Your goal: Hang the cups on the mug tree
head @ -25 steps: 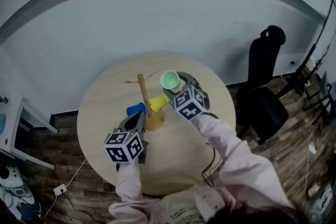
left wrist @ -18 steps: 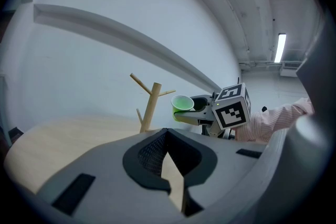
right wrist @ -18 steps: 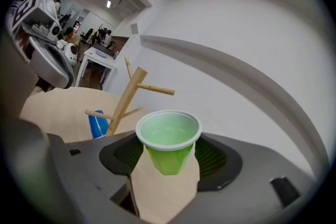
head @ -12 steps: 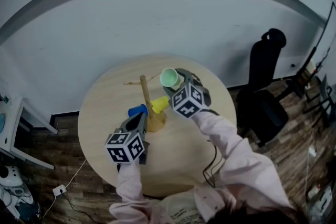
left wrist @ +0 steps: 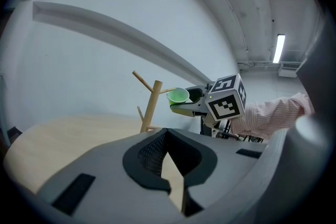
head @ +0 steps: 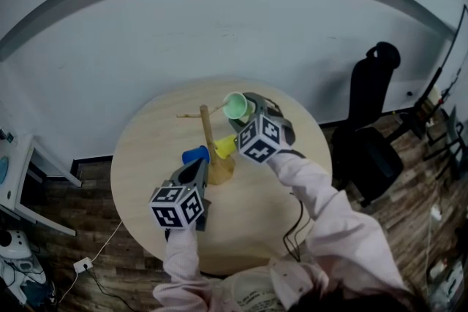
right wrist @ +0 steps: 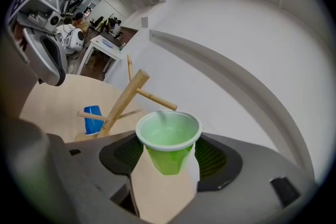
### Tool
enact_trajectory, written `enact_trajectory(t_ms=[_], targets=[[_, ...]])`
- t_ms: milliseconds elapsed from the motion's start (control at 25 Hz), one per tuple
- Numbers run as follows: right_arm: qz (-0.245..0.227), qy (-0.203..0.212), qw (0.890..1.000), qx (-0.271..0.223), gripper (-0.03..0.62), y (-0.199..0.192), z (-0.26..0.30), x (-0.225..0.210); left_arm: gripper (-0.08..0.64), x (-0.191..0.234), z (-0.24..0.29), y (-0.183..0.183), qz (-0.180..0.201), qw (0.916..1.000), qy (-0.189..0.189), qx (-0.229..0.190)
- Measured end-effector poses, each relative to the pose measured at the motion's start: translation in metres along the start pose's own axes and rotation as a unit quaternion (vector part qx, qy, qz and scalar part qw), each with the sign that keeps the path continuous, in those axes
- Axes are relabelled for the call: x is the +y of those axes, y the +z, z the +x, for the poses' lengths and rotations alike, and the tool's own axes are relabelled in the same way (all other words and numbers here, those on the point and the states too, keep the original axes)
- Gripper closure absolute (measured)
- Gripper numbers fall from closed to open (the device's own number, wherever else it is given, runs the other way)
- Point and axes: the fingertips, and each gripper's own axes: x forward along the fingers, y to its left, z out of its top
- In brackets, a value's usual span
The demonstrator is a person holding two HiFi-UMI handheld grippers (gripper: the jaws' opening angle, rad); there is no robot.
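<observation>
Round pale-wood table (head: 142,150), grey-white wall (head: 219,25) behind, plank floor (head: 409,208) around. Mug tree (head: 208,131) stands near the table's centre; blue cup (head: 194,154) and yellow cup (head: 225,147) hang low on it. Green cup (right wrist: 168,136) upright, clamped between the right gripper (right wrist: 167,165) pads, near an upper peg. Left gripper (left wrist: 167,135): jaws together, nothing between them, near the tree's base. Broad tabletop shows toward the near and left edges. Black office chair (head: 369,128) stands well apart at right.
</observation>
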Motion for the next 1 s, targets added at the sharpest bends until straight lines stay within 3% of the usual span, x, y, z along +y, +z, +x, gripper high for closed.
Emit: enact_trajectory(t_ms=[520, 1000], targets=[[-0.087, -0.026, 0.996, 0.009, 0.285, 0.013, -0.001, 0.004, 0.545, -0.001, 0.000, -0.009, 0.004, 0.9999, -0.012, 0.006], [-0.192, -0.047, 0.980, 0.025, 0.285, 0.021, -0.007, 0.010, 0.545, -0.008, -0.003, -0.010, 0.007, 0.9997, -0.023, 0.004]])
